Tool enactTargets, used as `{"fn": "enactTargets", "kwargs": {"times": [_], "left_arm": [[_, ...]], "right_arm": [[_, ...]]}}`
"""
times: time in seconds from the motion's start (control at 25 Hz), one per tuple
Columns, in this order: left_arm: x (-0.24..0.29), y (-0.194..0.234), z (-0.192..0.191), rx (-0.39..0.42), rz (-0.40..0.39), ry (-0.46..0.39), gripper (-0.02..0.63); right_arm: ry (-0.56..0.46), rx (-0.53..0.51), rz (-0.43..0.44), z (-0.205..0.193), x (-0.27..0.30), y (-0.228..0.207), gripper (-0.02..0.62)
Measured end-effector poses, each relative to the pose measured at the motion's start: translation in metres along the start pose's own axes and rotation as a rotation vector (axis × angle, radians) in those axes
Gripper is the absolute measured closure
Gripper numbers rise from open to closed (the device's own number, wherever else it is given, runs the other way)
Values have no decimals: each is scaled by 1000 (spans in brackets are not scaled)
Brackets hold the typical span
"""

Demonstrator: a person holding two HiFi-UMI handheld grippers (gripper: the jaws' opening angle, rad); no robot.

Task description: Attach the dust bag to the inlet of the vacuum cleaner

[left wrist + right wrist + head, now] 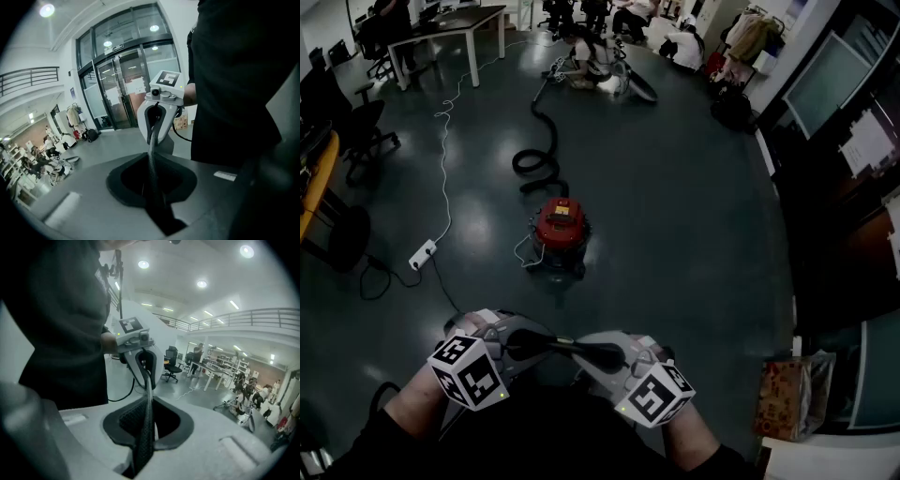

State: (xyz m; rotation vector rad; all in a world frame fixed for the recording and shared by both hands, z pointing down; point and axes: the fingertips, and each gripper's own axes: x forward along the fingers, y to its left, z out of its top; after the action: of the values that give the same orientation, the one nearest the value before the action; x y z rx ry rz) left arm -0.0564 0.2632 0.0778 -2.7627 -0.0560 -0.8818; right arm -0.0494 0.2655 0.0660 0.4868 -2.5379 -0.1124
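The dust bag (567,349) is a thin dark sheet with a mesh texture, stretched edge-on between my two grippers close to my body. My left gripper (530,345) is shut on its left end and my right gripper (605,354) is shut on its right end. In the left gripper view the dust bag (152,154) runs from my own jaws to the right gripper (159,112) facing me. The right gripper view mirrors this: the dust bag (148,404) leads to the left gripper (138,352). The red-lidded vacuum cleaner (562,225) stands on the floor well ahead, apart from both grippers.
A black hose (546,141) snakes away from the vacuum toward people on the floor (591,56). A white power strip (423,253) and its cable lie at the left. A desk (450,28) and chairs (356,131) stand far left. A patterned paper bag (792,394) sits at the right.
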Motion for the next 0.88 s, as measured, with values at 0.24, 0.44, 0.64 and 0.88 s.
{"fn": "enactTargets", "kwargs": {"times": [0.24,0.44,0.64,0.88], "left_arm": [[5,1,0,-1,3,5,574],[7,1,1,-7,5,8,574],[12,0,3,-17,8,15,574],[26,4,8,-29,22,29,574]], "right_arm": [[1,-2,3,-4,-1,-2,561],[0,3,9,-6,-3,-2,561],[-12,14,18,-10,-7,-4,558],[-28,2,34,-23,-16,-10,558]]}}
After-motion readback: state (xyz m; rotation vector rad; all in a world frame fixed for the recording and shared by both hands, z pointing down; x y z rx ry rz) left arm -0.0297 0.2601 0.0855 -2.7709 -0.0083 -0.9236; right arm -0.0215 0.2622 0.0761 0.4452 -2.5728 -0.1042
